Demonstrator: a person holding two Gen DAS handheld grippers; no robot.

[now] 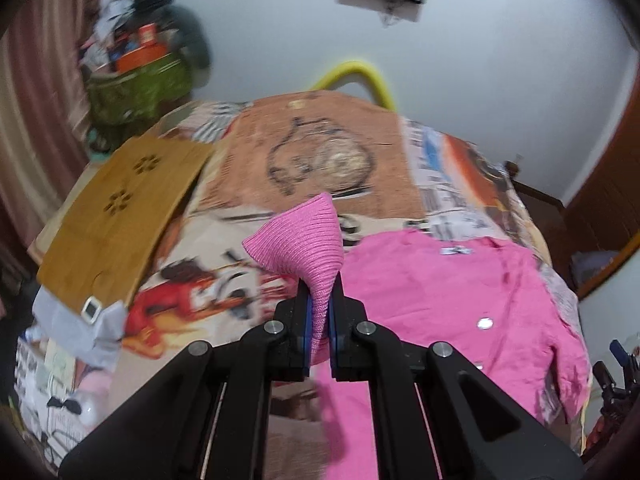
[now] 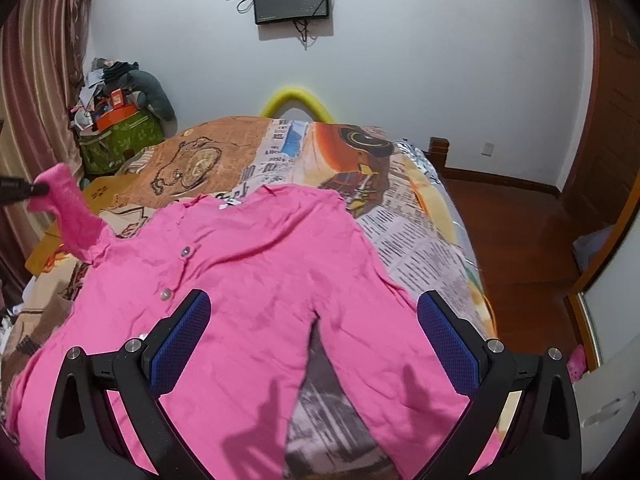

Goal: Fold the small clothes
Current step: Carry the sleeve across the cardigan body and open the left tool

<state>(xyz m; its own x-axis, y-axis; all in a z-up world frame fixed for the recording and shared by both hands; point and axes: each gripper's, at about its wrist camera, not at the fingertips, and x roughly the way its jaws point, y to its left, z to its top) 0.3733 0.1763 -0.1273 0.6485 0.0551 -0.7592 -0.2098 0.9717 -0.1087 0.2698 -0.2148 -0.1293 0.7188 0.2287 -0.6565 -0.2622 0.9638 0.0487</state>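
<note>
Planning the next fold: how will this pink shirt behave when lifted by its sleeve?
Probably floppy: the pink shirt lies wrinkled on the bedspread, and its sleeve bends limply above the left gripper. Likely light, since one pinch lifts it. It may drag rather than slide.

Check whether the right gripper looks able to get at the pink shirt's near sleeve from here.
Probably yes. The right gripper is open and empty, and the sleeve of the pink shirt lies flat on the bed between its fingers with nothing over it.

pink shirt (image 2: 256,264) | flat on bed, front up | one sleeve cuff (image 1: 304,240) lifted
</note>
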